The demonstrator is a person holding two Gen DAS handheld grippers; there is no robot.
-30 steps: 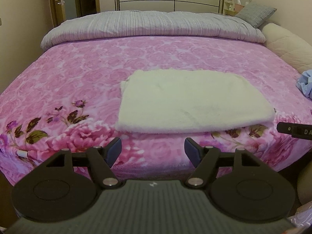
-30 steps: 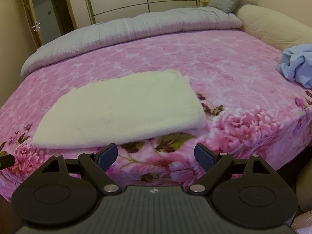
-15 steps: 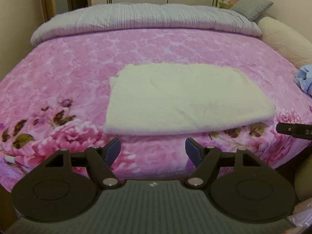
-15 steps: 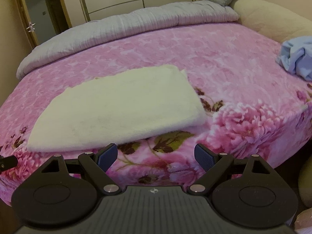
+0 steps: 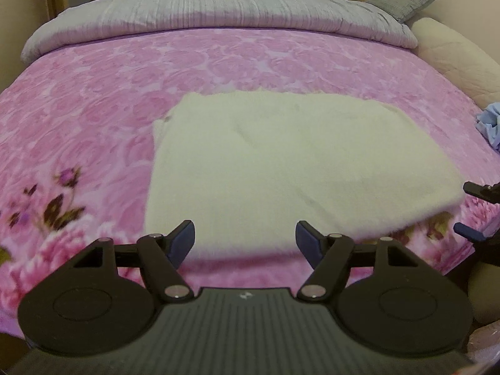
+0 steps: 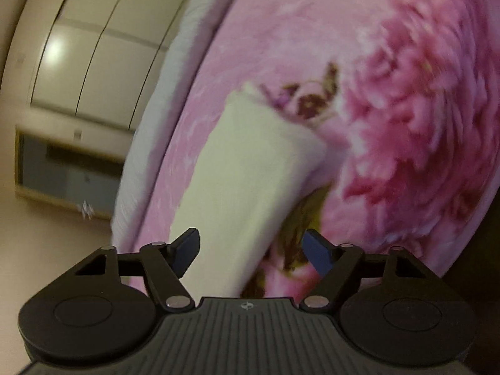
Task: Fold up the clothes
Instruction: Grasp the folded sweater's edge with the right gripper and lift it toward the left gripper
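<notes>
A folded cream fleece cloth (image 5: 297,162) lies flat on the pink floral bedspread (image 5: 93,109). My left gripper (image 5: 245,234) hovers at the cloth's near edge, left of its middle. Its jaws are closing slightly, and the pads are clear of the fabric. My right gripper (image 6: 250,243) is rolled on its side at the cloth's (image 6: 250,162) near right corner. That corner lies between its closing jaws, but the pads do not press on it. In the left wrist view the right gripper (image 5: 468,209) shows at the right edge.
A grey duvet (image 5: 218,9) is bunched along the far side of the bed, with a grey pillow (image 5: 403,0) behind it. A cream bolster (image 5: 453,56) and a crumpled light blue garment (image 5: 490,125) lie at the right. Wardrobe doors (image 6: 78,37) stand beyond the bed.
Both grippers have come down and forward to the cloth's near edge. The right one has rolled strongly onto its side and its jaws have narrowed around the right corner.
</notes>
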